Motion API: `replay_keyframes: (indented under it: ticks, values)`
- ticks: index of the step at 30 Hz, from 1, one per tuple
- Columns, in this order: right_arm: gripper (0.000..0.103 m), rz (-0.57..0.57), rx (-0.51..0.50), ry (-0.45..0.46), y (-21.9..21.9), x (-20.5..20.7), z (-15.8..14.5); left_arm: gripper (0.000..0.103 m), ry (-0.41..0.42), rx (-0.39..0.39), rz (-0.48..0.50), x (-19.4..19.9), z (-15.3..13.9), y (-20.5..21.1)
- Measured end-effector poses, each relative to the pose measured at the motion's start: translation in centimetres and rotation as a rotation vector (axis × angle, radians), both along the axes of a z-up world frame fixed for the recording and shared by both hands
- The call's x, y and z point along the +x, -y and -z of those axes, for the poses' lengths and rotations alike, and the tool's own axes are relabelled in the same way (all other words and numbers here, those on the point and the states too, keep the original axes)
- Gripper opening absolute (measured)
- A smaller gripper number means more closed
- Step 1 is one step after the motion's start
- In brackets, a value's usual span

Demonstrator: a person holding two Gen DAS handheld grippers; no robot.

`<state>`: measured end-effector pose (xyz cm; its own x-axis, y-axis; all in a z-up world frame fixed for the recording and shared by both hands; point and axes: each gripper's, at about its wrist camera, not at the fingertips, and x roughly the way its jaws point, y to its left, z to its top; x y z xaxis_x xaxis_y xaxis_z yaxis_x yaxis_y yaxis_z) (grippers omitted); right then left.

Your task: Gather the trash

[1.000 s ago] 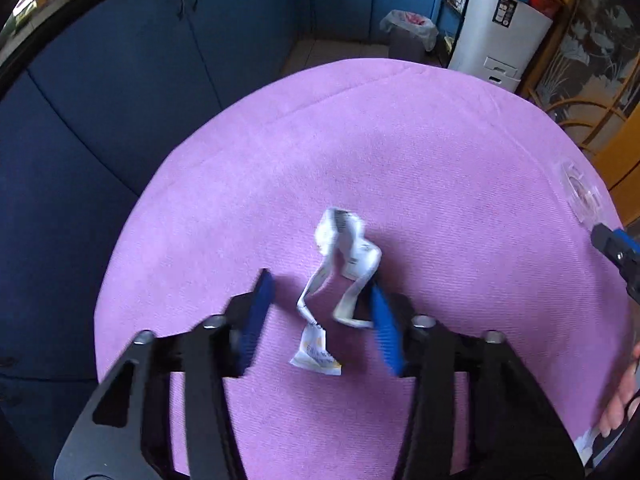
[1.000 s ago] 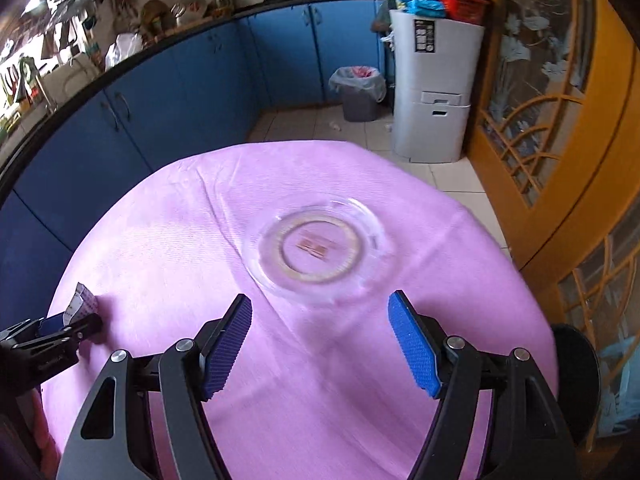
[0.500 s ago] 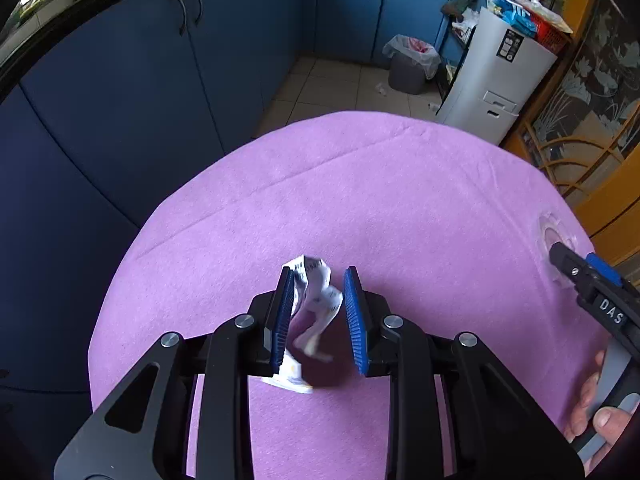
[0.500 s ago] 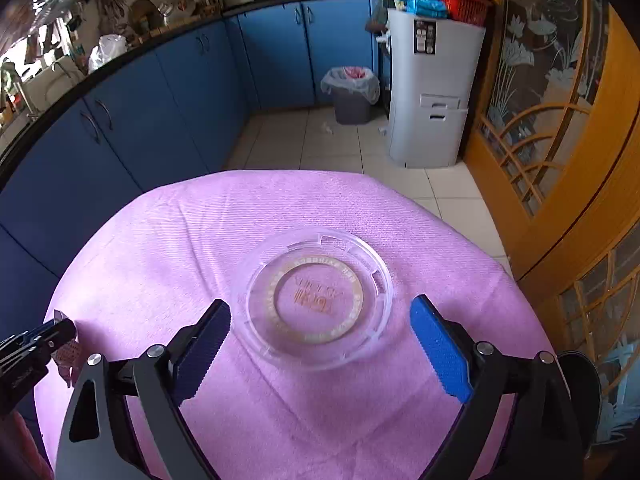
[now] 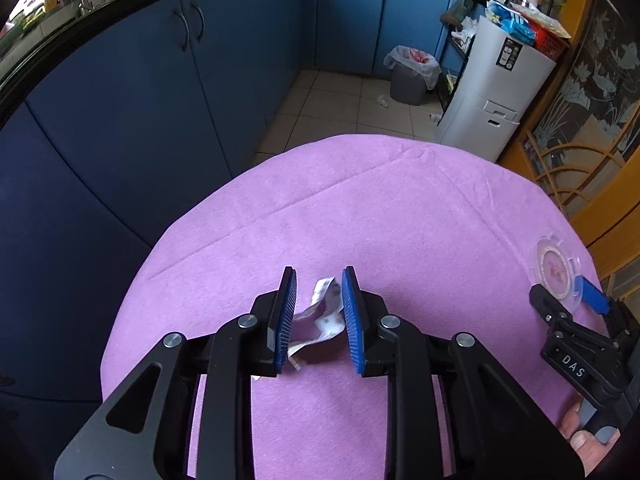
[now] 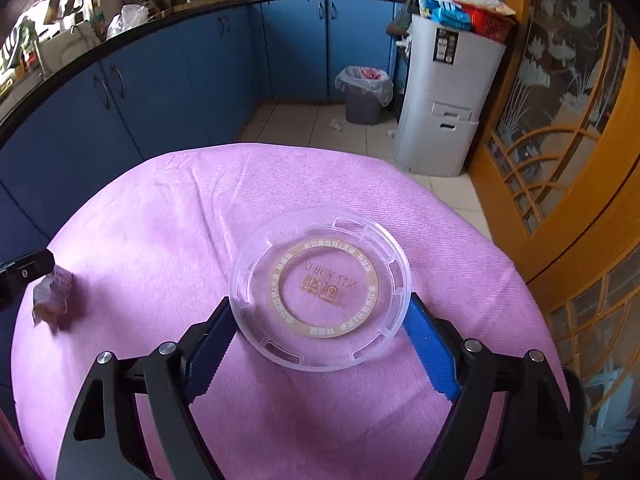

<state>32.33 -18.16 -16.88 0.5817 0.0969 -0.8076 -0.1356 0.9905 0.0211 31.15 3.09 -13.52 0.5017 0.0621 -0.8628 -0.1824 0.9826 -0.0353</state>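
gripping: your left tool (image 5: 318, 280) has its blue ribbed pads narrowed onto the crumpled white printed paper scrap (image 5: 326, 314), which sits pinched between them.
paper position: the scrap hangs above the round tabletop covered in pink-purple cloth (image 5: 400, 220); in the right wrist view the same scrap (image 6: 52, 298) shows at the far left, beside the black tip of your left tool, with a shadow on the cloth under it.
right tool: your right tool (image 6: 320, 320) is spread wide, one blue pad on each side of the clear round plastic lid with a gold printed ring (image 6: 322, 294); the pads look close to the lid's rim, but whether they touch it you cannot tell.
lid position: the lid lies flat on the cloth toward the right side of the tabletop; in the left wrist view it (image 5: 554, 270) sits near the right edge, just ahead of your right tool (image 5: 568, 300).
beyond the tabletop: a grey bin lined with a clear bag (image 6: 364, 94) stands on the tiled floor by the blue cabinets (image 6: 180, 80).
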Motion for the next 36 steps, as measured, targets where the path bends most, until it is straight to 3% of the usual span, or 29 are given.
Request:
replay_keyframes:
  ticks: [6,8,9,10,13,23,26,28,29,31,36]
  values:
    - [0.081,-0.012,-0.016,0.013,-0.1,-1.6,-0.9,0.027,-0.023,0.049,0.021,-1.8,0.5,-0.8]
    - [0.081,-0.015,-0.014,0.018,0.0,-2.1,-1.3,0.043,-0.042,0.033,0.039,-2.4,0.9,-1.1]
    - [0.081,-0.015,-0.014,0.019,0.1,-2.4,-1.4,0.077,-0.044,0.022,0.042,-2.7,1.1,-1.3]
    - [0.081,-0.014,-0.016,0.022,0.0,-2.8,-1.5,0.099,-0.026,0.016,0.039,-3.1,1.0,-1.6]
    - [0.081,-0.012,-0.014,0.019,0.2,-3.5,-1.6,0.099,0.042,0.032,0.040,-4.1,0.3,-1.8]
    - [0.081,0.002,0.007,0.026,0.7,-5.2,-2.3,0.099,-0.037,-0.008,0.094,-3.7,2.4,-0.9]
    - [0.081,0.003,0.013,0.031,1.0,-5.7,-2.5,0.089,-0.039,0.009,0.070,-3.9,2.9,-1.1]
    - [0.081,0.005,0.020,0.034,1.2,-6.0,-2.7,0.060,-0.072,0.000,0.081,-3.6,3.6,-1.1]
    - [0.081,0.006,0.023,0.036,1.2,-6.2,-2.8,0.057,-0.084,0.012,0.085,-3.6,3.8,-0.8]
    - [0.081,0.010,0.030,0.041,1.3,-6.6,-3.0,0.039,-0.071,0.030,0.095,-3.7,3.7,-0.4]
    - [0.081,0.008,0.036,0.057,1.9,-8.2,-3.8,0.021,-0.060,0.035,0.098,-4.4,2.8,0.4]
